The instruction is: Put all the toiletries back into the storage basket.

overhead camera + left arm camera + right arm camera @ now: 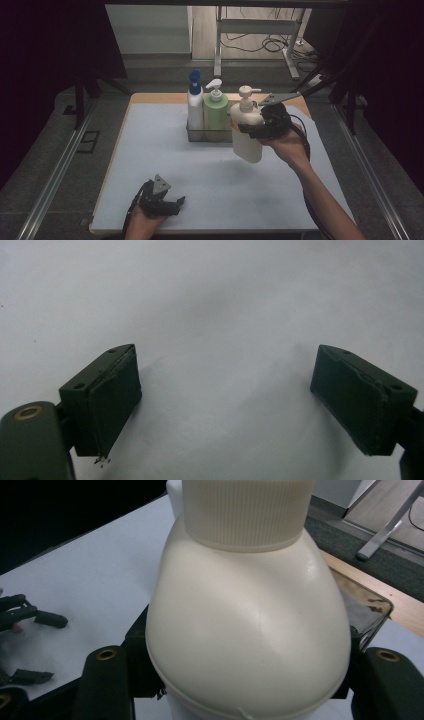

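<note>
A cream pump bottle [246,131] hangs above the white mat, just right of a clear holder [205,133], with my right gripper [256,129] shut on its body from the right. In the right gripper view the cream bottle [250,630] sits between the two black jaws, its ribbed cap at the top. The holder contains a white bottle with a blue cap [195,102] and a green pump bottle [215,110]. My left gripper [176,205] rests near the mat's front edge; in the left gripper view the left gripper [225,405] stands open over bare mat with nothing between its jaws.
The white mat [165,160] covers a wooden table [150,97]. Metal rails [55,175] run along both sides of the table. A white frame with cables [260,30] stands on the floor behind it. In the right gripper view the clear holder's rim [367,605] lies behind the bottle.
</note>
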Demonstrator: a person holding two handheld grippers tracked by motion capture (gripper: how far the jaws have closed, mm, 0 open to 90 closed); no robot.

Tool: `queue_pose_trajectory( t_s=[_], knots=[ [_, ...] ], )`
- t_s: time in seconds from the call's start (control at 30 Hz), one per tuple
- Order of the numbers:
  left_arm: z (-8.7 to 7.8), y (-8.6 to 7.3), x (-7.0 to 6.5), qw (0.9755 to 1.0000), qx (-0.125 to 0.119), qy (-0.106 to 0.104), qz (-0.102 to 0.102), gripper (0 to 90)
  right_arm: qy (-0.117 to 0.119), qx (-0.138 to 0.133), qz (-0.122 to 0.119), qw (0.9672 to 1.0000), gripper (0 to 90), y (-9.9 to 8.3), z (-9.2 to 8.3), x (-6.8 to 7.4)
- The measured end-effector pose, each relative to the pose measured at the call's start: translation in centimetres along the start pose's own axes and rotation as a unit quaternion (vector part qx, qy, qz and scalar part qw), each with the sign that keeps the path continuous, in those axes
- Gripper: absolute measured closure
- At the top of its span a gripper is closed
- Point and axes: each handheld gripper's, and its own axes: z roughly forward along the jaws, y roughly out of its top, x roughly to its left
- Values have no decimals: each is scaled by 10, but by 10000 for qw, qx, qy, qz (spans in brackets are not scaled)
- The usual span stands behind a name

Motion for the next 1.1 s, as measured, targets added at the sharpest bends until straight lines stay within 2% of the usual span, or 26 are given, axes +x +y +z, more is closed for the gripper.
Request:
queue_pose_trajectory(
  t_s=[0.37,1.1],
  knots=[
    [0,0,0,10000,-3,-5,-9,124,-270,-63,103,9996,363,15,1,-16],
    [0,0,0,10000,-6,-10,-14,124,-661,-239,271,9972,363,41,18,-40]
  ],
)
